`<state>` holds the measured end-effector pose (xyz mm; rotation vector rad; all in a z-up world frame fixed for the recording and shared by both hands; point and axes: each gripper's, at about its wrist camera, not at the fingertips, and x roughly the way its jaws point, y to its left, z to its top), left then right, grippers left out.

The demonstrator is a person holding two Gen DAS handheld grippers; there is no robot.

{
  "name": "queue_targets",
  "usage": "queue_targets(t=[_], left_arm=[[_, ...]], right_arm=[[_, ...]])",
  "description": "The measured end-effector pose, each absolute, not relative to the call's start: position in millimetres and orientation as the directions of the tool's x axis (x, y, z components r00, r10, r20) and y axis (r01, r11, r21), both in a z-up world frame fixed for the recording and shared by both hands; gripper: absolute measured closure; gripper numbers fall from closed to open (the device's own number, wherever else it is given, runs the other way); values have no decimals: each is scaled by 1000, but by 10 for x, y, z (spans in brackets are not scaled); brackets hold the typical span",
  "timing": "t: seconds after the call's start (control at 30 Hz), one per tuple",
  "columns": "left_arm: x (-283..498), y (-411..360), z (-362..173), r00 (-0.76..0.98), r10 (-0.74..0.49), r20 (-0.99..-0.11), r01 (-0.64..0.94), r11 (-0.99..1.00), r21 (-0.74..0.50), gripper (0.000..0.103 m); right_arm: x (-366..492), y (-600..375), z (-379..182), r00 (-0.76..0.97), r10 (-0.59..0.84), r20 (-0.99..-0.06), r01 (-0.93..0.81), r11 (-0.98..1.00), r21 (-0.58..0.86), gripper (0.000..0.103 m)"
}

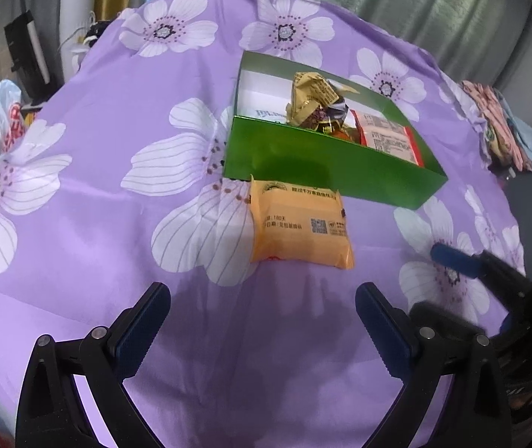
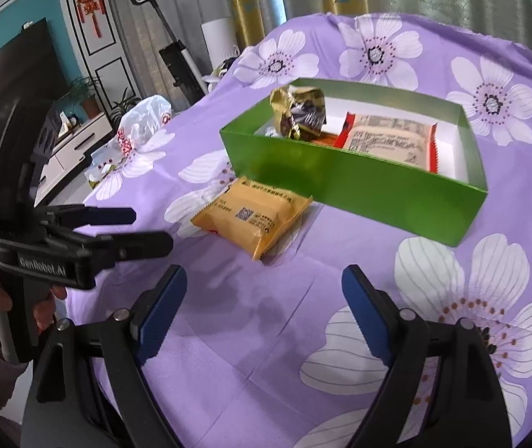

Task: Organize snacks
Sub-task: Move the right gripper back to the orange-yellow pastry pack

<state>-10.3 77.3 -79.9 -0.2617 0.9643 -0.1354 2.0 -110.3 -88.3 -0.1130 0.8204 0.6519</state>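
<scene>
An orange snack packet (image 1: 299, 224) lies flat on the purple flowered cloth, just in front of a green box (image 1: 325, 168). The box holds a gold wrapped snack (image 1: 312, 102) and a red and white packet (image 1: 391, 136). My left gripper (image 1: 262, 326) is open and empty, a short way in front of the orange packet. In the right wrist view the orange packet (image 2: 252, 216) lies ahead and left of my open, empty right gripper (image 2: 264, 306), beside the green box (image 2: 355, 186). The left gripper (image 2: 146, 229) also shows there at the left.
A white plastic bag (image 2: 144, 117) with red print lies at the table's left edge. Folded patterned cloths (image 1: 504, 130) sit at the far right. A TV, cabinet and plants stand beyond the table's left side. The purple cloth (image 1: 116, 186) covers the whole table.
</scene>
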Motion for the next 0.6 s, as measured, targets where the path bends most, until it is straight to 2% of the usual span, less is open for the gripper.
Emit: queue_targets(t=[0.6], left_arm=[[327,675,-900,553,-269,-788,50,955,-291,4]], right_arm=[[356,-820,-1146,436,511,-740,-625,764,159,17]])
